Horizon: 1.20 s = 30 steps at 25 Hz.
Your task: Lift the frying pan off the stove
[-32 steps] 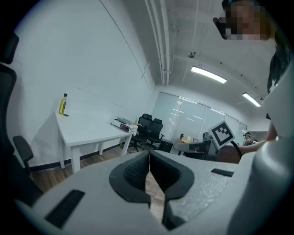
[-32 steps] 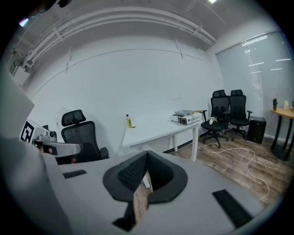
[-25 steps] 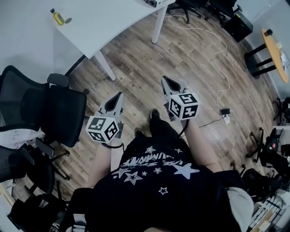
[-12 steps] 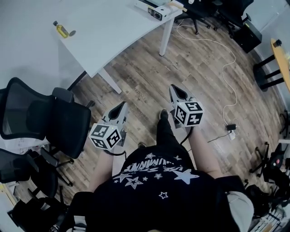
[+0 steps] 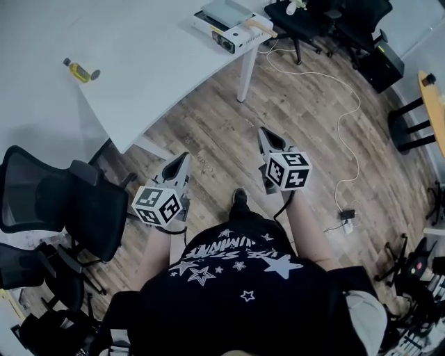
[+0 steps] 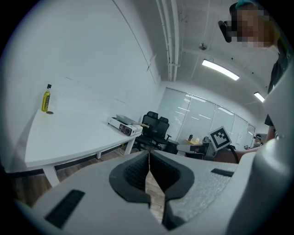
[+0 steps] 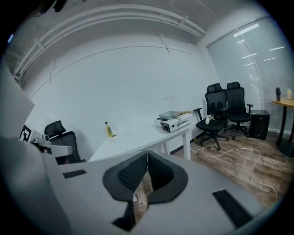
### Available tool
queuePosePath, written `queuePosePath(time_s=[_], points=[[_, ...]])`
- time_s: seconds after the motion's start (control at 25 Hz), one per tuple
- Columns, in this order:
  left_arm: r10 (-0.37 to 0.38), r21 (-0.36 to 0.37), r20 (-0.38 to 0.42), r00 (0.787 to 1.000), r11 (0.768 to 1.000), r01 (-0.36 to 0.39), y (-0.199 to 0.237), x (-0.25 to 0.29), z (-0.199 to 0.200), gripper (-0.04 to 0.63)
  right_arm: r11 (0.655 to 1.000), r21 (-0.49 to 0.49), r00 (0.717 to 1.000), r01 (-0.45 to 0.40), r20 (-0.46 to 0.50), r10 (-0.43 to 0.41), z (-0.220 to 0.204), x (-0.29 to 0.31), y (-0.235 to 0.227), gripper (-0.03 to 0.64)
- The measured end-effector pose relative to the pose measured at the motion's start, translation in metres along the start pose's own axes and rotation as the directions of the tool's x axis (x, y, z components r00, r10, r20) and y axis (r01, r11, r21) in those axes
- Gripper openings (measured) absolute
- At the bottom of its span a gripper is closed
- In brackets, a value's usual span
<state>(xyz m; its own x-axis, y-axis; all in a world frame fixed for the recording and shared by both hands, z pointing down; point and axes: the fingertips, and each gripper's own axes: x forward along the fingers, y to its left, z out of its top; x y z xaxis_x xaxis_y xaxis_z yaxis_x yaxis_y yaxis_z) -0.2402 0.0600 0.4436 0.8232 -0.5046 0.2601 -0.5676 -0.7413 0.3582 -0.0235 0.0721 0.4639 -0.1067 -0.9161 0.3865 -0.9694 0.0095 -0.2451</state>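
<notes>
A white portable stove (image 5: 221, 29) stands at the far end of the white table (image 5: 160, 69). On it rests a flat grey pan (image 5: 227, 10) with a wooden handle (image 5: 259, 26). Both grippers hang over the wood floor in front of the person, well short of the table. My left gripper (image 5: 181, 160) is shut and holds nothing; its jaws meet (image 6: 149, 155). My right gripper (image 5: 267, 132) is likewise shut and holds nothing (image 7: 147, 155). The stove (image 6: 125, 127) shows small in the left gripper view, and the stove (image 7: 173, 122) in the right gripper view too.
A yellow oil bottle (image 5: 78, 69) stands on the table's left part. Black office chairs (image 5: 62, 201) crowd the left; more chairs (image 5: 313, 10) sit behind the table. A white cable (image 5: 344, 118) runs across the floor to an adapter (image 5: 345, 212). An orange table (image 5: 432, 87) is at the right.
The head view has shifted so that the table fills more of it and the stove with the pan has come fully into sight. Both grippers stay shut and side by side.
</notes>
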Motion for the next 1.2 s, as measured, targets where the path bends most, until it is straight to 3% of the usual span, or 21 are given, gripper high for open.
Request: queuePosePath(time_s=[0.44,0.72,1.2], points=[[0.017,0.033,-0.008,1.000,0.999,-0.017,-0.019,0.089,0.025,0.012,0.997,0.038,0.998,-0.060,0.004,0.060,0.039,0.038,-0.074,0.009],[-0.029,0.052,-0.023,0.999,0.998,0.030,-0.040,0.128,0.032,0.012,0.995,0.058,0.997,-0.081,0.010,0.081,0.051,0.044,-0.094,0.009],[-0.108,0.021,-0.029,0.994,0.994,0.109,-0.031,0.221,0.056,0.012,0.996,0.076,0.999,-0.050,0.009,0.049,0.077,0.076,-0.152,0.009]])
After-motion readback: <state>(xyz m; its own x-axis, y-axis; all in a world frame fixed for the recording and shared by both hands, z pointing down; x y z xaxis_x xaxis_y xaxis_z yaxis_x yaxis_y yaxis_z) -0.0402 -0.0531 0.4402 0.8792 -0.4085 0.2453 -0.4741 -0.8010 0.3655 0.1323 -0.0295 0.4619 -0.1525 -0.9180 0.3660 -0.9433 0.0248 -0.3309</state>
